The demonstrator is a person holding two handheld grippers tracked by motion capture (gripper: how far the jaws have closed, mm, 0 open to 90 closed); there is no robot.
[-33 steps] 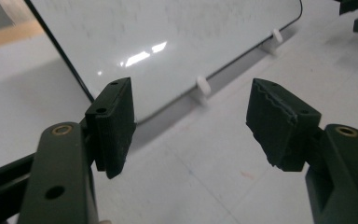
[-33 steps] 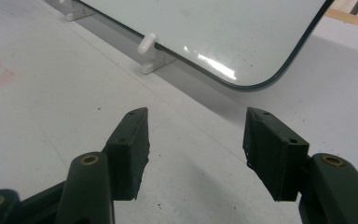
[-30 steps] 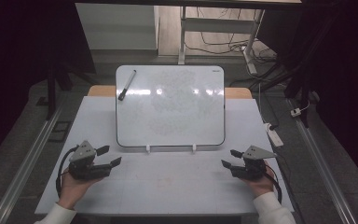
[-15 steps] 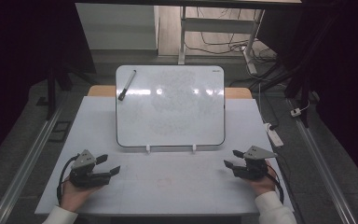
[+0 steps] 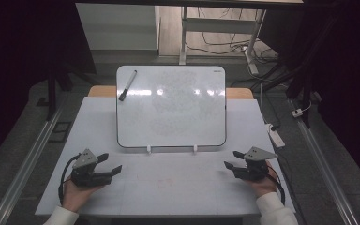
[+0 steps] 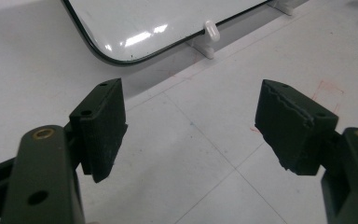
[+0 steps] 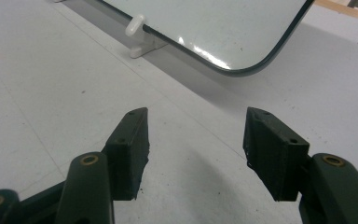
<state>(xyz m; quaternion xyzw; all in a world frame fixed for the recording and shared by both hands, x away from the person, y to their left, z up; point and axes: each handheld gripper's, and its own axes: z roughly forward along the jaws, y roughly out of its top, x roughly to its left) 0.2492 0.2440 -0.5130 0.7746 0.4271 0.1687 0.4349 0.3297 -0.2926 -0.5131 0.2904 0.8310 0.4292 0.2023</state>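
A white board (image 5: 171, 105) stands propped on two small white clips (image 5: 148, 149) in the middle of the white table (image 5: 168, 187). A black marker (image 5: 127, 85) lies on its upper left corner. My left gripper (image 5: 110, 163) rests low on the table at the near left, pointing right. Its jaws are open and have just been opening, with nothing between them. Past the left gripper (image 6: 191, 121) I see the board's near corner (image 6: 135, 28). My right gripper (image 5: 232, 160) sits at the near right, open and empty, facing left. Beyond the right gripper (image 7: 196, 144) is the board's other near corner (image 7: 223, 28).
A faint red mark (image 5: 161, 180) shows on the table between the two grippers. A white power strip (image 5: 275, 135) lies on the floor off the table's right edge. Metal rails (image 5: 26, 164) run along both sides, and a desk frame with cables (image 5: 215, 37) stands beyond the far edge.
My left gripper has shifted slightly toward the table's near edge and its jaws stand a little wider. The right gripper has kept still.
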